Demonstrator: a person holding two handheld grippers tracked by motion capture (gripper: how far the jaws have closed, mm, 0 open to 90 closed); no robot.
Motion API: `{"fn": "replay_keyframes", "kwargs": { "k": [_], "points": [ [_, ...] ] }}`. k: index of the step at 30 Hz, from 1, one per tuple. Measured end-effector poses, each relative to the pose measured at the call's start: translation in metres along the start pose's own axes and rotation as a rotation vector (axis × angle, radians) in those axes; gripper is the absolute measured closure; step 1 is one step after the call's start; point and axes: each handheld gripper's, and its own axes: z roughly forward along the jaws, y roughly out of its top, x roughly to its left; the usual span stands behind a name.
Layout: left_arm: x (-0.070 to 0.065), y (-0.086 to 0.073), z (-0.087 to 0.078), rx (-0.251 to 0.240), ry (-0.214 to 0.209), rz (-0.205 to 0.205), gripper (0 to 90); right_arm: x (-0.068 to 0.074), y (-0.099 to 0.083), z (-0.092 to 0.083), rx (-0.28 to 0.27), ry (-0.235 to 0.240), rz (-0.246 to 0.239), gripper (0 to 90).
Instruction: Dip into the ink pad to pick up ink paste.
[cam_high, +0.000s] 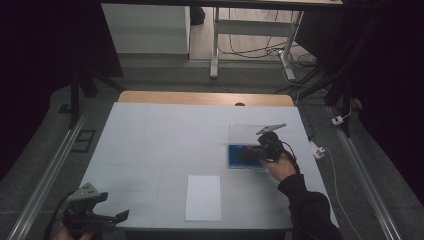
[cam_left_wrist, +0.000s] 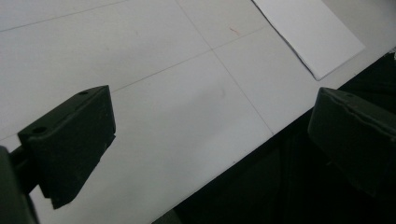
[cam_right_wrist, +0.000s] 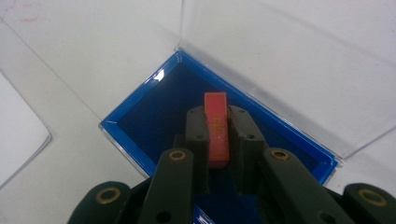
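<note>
While my right claw (cam_right_wrist: 218, 140) pinches the red stamp (cam_right_wrist: 216, 128) upright over the blue ink pad (cam_right_wrist: 154, 121) at centre frame, the white paper (cam_right_wrist: 18, 135) lies at the left edge — my left claw (cam_left_wrist: 210, 140), spread, idles.

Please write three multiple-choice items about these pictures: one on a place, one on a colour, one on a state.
1. Where is the red block?
A. over the blue case
B. on the white sheet
C. at the left gripper

2. What colour is the lining of the open case?
A. green
B. blue
C. yellow

3. How do the right gripper's fingers stand?
A. wide open
B. shut on nothing
C. shut on the red block

Answers: 1 A, the block hangs above the lining; 2 B, the lining and rim are blue; 3 C, both fingers press the block's sides.
</note>
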Motion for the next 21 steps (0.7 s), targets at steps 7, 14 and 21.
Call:
{"fn": "replay_keyframes", "kwargs": {
  "k": [7, 14, 21],
  "points": [
    [0.0, -0.001, 0.0, -0.002, 0.0, 0.0, 1.5, 0.0, 0.003, -0.01, -0.054, -0.015, -0.008, 79.6],
    [0.0, -0.001, -0.001, -0.003, 0.0, 0.0, 1.5, 0.002, 0.002, -0.019, -0.067, -0.003, -0.006, 79.5],
    [0.0, -0.001, -0.001, -0.005, 0.0, -0.001, 1.5, 0.008, -0.001, -0.026, -0.078, 0.034, -0.025, 79.5]
  ]
}}
